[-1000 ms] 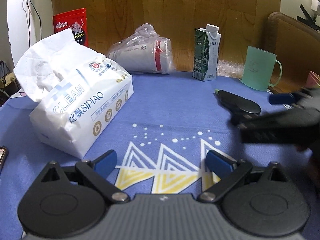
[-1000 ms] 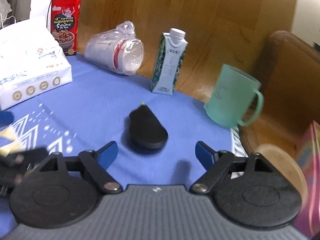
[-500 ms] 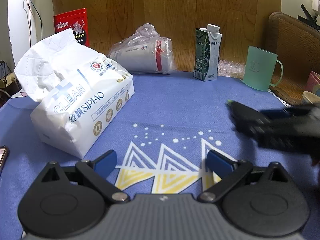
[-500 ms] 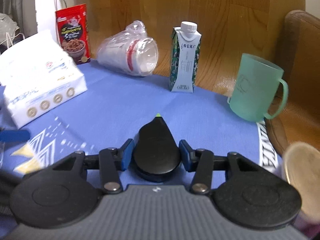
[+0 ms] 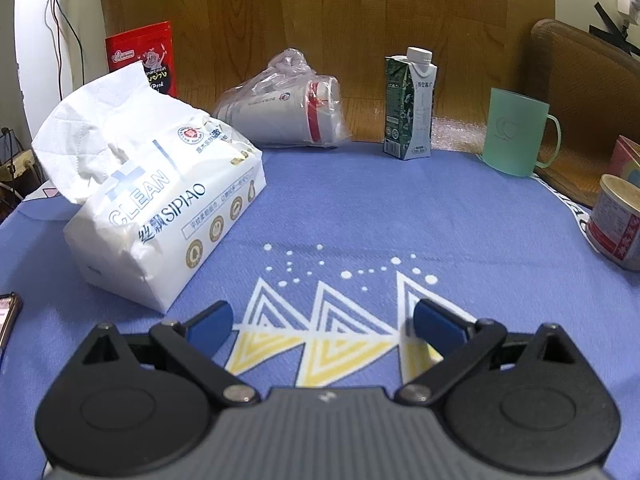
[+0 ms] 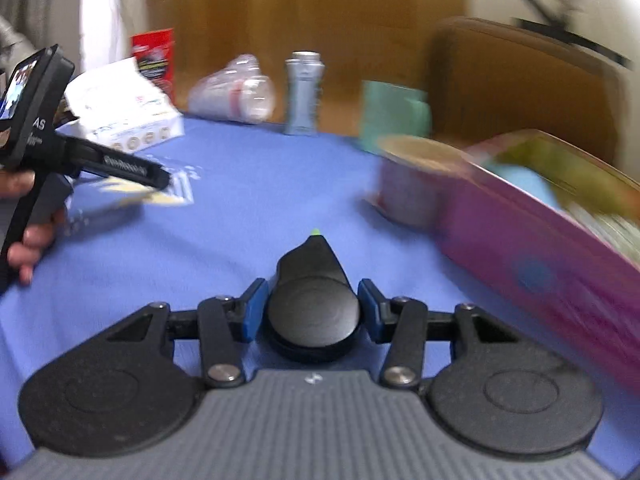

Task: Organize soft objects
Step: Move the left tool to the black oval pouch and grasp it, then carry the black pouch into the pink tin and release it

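- Right wrist view showed the right gripper (image 6: pixel 312 312) closed to about half its spread on a black teardrop-shaped object (image 6: pixel 313 312), both blue pads pressing its sides and its green-tipped point aimed at 12 o'clock.
- The surroundings were smeared with blur; a pink box (image 6: pixel 540 240) sat at 2 o'clock, near the held object, and it looked a likely place to put it, though that was only a judgement.
- At 9 o'clock a hand (image 6: pixel 28 220) held the left gripper's handle.
- Left wrist view showed the left gripper (image 5: pixel 320 322) wide open and empty above the blue cloth (image 5: pixel 360 208).
- The tissue pack (image 5: pixel 160 200) lay at 10 o'clock, untouched, with the bagged cups (image 5: pixel 288 114) at 12 o'clock beyond it.
- Progress seemed early: one item was in hand and not set down, and the softer goods remained to be sorted.
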Demonstrator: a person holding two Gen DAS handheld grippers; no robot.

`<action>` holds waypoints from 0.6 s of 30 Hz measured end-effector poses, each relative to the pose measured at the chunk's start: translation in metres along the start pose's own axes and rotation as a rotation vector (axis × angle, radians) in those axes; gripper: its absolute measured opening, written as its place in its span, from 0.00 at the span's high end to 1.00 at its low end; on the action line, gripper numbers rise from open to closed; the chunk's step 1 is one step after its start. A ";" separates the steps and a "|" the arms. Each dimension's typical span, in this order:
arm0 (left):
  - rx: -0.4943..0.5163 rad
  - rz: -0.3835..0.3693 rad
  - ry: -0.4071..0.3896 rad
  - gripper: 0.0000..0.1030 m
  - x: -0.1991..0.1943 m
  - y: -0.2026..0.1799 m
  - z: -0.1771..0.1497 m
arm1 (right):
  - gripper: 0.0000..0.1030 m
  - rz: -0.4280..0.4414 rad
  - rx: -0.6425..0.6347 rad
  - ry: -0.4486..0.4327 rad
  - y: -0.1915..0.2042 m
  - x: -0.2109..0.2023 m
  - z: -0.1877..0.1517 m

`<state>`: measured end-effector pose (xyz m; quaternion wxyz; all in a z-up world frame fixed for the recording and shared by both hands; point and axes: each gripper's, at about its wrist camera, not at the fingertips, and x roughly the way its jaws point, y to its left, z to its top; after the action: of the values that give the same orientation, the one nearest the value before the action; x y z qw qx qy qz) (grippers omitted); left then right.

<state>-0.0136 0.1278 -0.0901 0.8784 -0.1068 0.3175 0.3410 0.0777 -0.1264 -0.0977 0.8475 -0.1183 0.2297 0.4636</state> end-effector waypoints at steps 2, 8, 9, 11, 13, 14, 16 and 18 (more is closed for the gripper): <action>0.028 -0.001 -0.008 0.02 -0.004 -0.007 -0.002 | 0.50 -0.057 0.041 -0.010 -0.008 -0.017 -0.014; 0.069 -0.114 -0.004 0.03 -0.020 -0.046 -0.014 | 0.50 -0.129 0.103 -0.064 -0.012 -0.034 -0.035; 0.081 -0.147 -0.006 0.03 -0.025 -0.056 -0.017 | 0.49 -0.127 0.102 -0.064 -0.012 -0.034 -0.034; 0.112 -0.238 -0.009 0.04 -0.037 -0.077 -0.024 | 0.41 -0.105 0.114 -0.058 -0.016 -0.035 -0.034; 0.153 -0.363 0.001 0.08 -0.049 -0.097 -0.029 | 0.39 -0.098 0.125 -0.062 -0.019 -0.042 -0.041; 0.177 -0.449 0.015 0.12 -0.056 -0.109 -0.030 | 0.39 -0.097 0.123 -0.066 -0.019 -0.044 -0.043; 0.206 -0.592 0.052 0.17 -0.062 -0.127 -0.031 | 0.39 -0.101 0.125 -0.079 -0.017 -0.051 -0.049; 0.222 -0.742 0.115 0.18 -0.066 -0.146 -0.031 | 0.39 -0.106 0.126 -0.093 -0.014 -0.056 -0.055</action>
<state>0.0313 -0.0279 -0.0767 0.9290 -0.1377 0.3408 -0.0428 0.0482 -0.1984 -0.1177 0.8864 -0.0552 0.2121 0.4078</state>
